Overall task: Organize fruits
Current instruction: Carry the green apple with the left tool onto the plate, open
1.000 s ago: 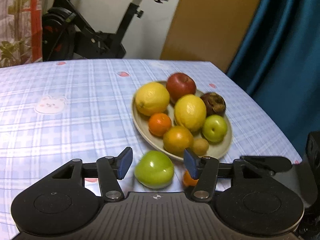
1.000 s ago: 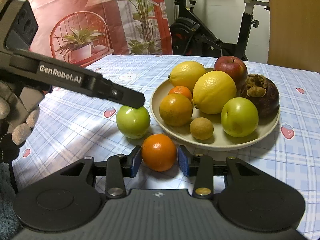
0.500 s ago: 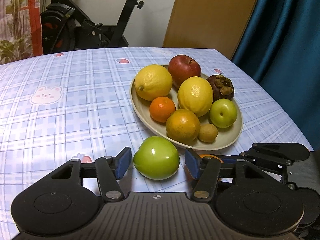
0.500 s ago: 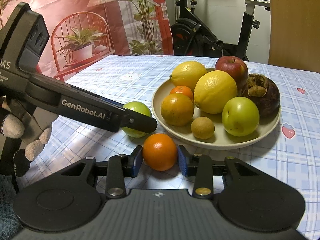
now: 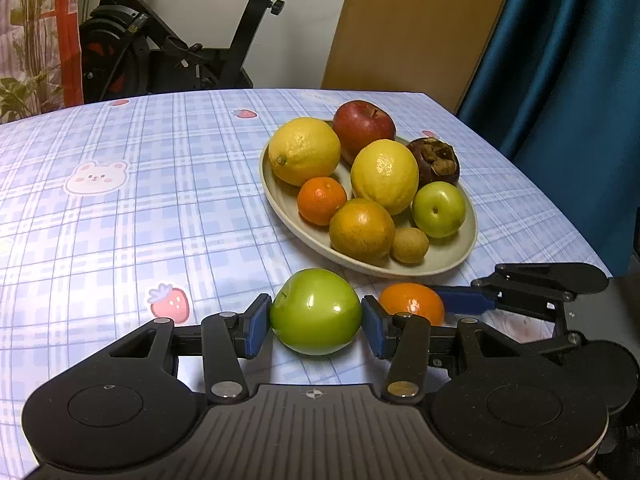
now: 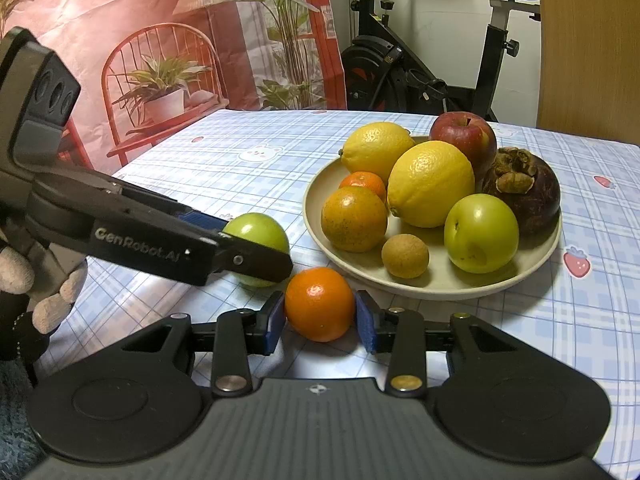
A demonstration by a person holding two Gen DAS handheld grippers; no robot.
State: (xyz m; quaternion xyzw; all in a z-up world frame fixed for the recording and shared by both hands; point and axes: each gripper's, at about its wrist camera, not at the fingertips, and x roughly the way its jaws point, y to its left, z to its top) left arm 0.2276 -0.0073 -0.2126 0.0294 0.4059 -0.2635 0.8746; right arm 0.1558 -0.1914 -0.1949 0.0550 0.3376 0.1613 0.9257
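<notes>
A green apple (image 5: 316, 312) lies on the tabletop (image 5: 120, 216) just in front of the plate (image 5: 460, 260), squarely between the blue pads of the left gripper (image 5: 316, 322). That gripper's jaws are closing, and both pads now look to be touching the apple's sides. Just to its right a small orange (image 6: 319, 304) sits on the tabletop between the pads of the right gripper (image 6: 320, 318), which pinches it on both sides at a narrow spread; the two fruits are close beside each other, the apple partly hidden behind the left gripper's finger in the right wrist view. The plate carries two lemons, a red apple, a dark mangosteen, a green fruit, two oranges and a small brown fruit. A second ago the left gripper's pads stood clearly apart from the apple with gaps on both sides; the right gripper's hold on the orange looks the same as then.
</notes>
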